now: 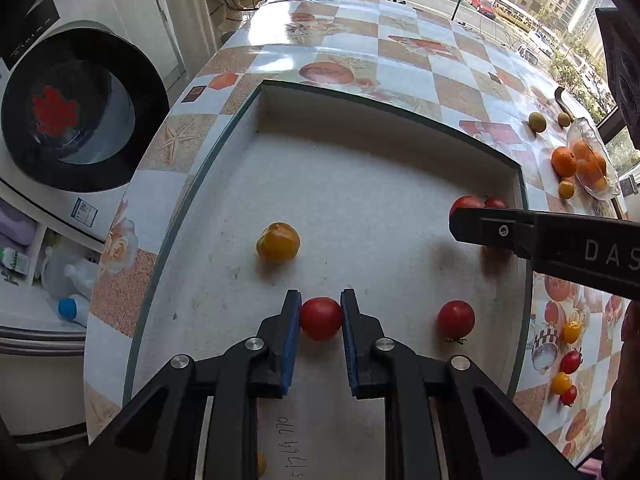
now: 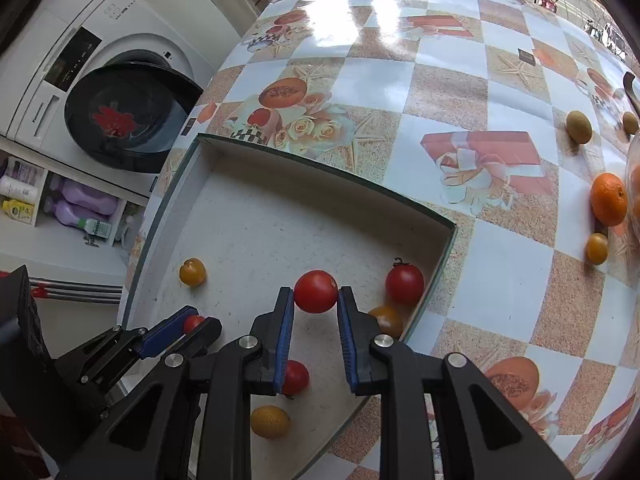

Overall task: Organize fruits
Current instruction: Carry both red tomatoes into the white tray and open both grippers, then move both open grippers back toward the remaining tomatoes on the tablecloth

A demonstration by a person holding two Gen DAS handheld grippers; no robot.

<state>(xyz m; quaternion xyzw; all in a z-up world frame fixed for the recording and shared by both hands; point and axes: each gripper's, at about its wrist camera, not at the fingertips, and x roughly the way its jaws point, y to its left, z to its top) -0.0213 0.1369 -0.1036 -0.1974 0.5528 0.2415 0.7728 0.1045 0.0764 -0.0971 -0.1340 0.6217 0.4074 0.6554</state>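
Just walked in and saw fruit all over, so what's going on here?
A person is sorting fruit with two handheld tools. The left tool grips a red tomato over the white tray; the right tool holds another red tomato there. Oranges and kiwis wait on the table.

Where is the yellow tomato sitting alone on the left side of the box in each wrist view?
Left wrist view: the yellow tomato lies left of centre on the box floor, beyond the left gripper.
Right wrist view: the yellow tomato lies at mid-left, near the box's left wall.
Shared landmark: the washing machine door.
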